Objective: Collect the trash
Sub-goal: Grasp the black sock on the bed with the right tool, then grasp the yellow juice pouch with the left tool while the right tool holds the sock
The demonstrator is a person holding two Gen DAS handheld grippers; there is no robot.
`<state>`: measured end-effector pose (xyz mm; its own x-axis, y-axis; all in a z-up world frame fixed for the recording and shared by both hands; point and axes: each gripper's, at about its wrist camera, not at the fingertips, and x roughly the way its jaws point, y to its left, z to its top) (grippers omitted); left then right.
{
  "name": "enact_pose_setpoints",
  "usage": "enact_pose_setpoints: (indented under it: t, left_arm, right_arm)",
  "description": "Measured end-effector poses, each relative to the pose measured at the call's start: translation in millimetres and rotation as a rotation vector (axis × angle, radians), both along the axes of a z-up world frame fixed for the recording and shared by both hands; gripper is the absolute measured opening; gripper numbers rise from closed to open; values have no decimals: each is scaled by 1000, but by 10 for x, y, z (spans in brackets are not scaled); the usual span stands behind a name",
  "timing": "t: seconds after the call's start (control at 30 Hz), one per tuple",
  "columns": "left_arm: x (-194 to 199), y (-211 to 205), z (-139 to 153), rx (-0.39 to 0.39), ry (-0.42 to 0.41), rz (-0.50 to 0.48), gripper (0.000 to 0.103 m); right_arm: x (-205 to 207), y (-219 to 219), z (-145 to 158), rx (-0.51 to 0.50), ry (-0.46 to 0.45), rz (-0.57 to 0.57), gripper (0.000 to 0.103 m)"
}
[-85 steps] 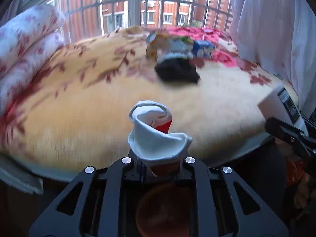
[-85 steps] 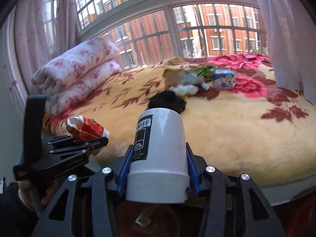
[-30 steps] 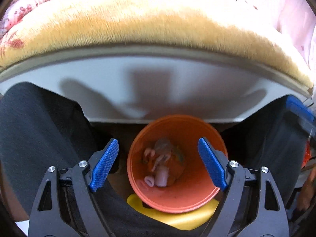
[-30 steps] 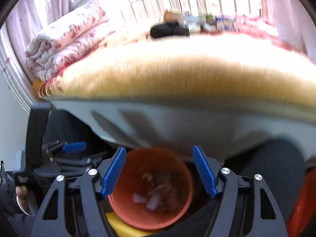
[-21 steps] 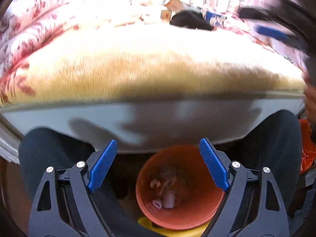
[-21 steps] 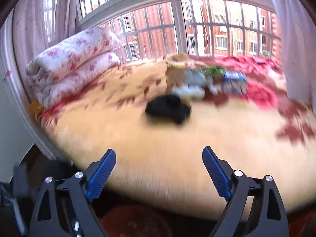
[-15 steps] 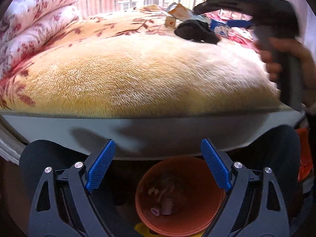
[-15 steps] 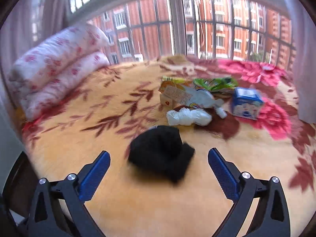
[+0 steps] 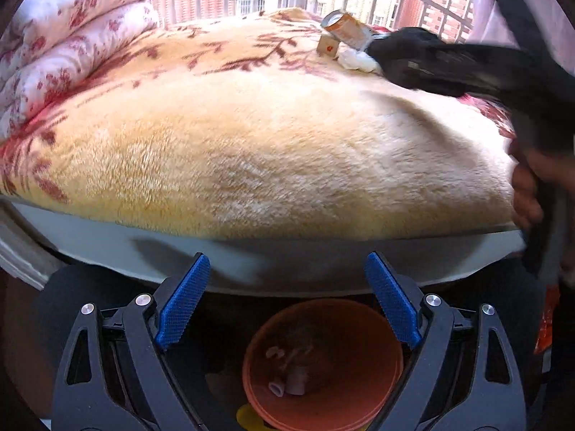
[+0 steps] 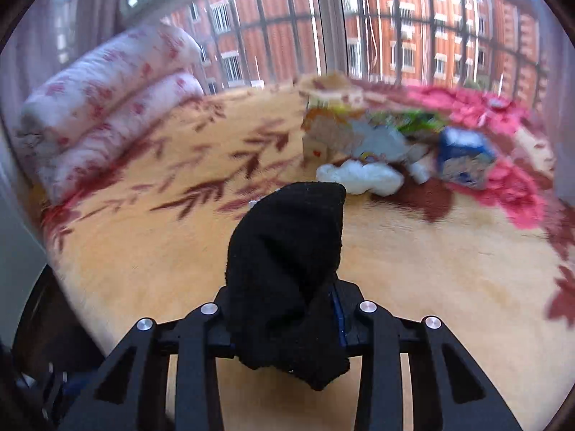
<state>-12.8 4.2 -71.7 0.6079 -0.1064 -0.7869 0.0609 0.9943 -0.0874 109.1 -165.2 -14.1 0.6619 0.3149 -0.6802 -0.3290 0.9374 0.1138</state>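
Mostly the bed [image 9: 273,136] fills both views, covered by a tan plush blanket [image 10: 413,269] with dark red leaf prints and pink flowers toward its far right. Behind it, a barred window [image 10: 323,28] looks onto red brick buildings, and a rolled white quilt with red flowers [image 10: 107,89] lies along the bed's left side. Down below the bed's edge, in my left view, an orange bin [image 9: 323,362] stands on the floor with a few pale scraps in its bottom. My left gripper [image 9: 287,305] hangs above that bin, its blue pads spread wide with nothing between them. My right gripper [image 10: 284,309] has just been closing and now pinches a black cloth [image 10: 287,251], a crumpled wad that stands up from the jaws over the blanket; from the left view the same gripper shows as a dark blur with a hand [image 9: 528,194] on its handle at the bed's right edge. Farther back on the blanket sits the remaining litter, blurred: a blue and white carton [image 10: 463,158], a crumpled white bag [image 10: 363,177], a tan box [image 10: 320,136] and a green wrapper [image 10: 420,120], close together.
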Motion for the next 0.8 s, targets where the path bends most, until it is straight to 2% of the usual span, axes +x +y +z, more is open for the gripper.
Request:
enact_pose_setpoints:
  t: [0.13, 0.3, 0.5, 0.7, 0.8]
  left_arm:
    - [25, -124, 119, 26, -34, -24, 86]
    - [236, -311, 261, 46, -59, -69, 86]
    - [837, -619, 508, 134, -124, -178, 86]
    - [1497, -808, 674, 161, -136, -293, 86]
    - [1815, -923, 755, 252, -170, -362, 86]
  right_arm:
    - [-498, -309, 113, -8, -94, -40, 37]
    - [-824, -798, 52, -9, -165, -153, 37]
    - [-895, -1113, -199, 59, -139, -234, 37]
    - [-930, -1209, -348, 105, -168, -263, 38]
    - [-949, -1208, -402, 107, -193, -255, 38]
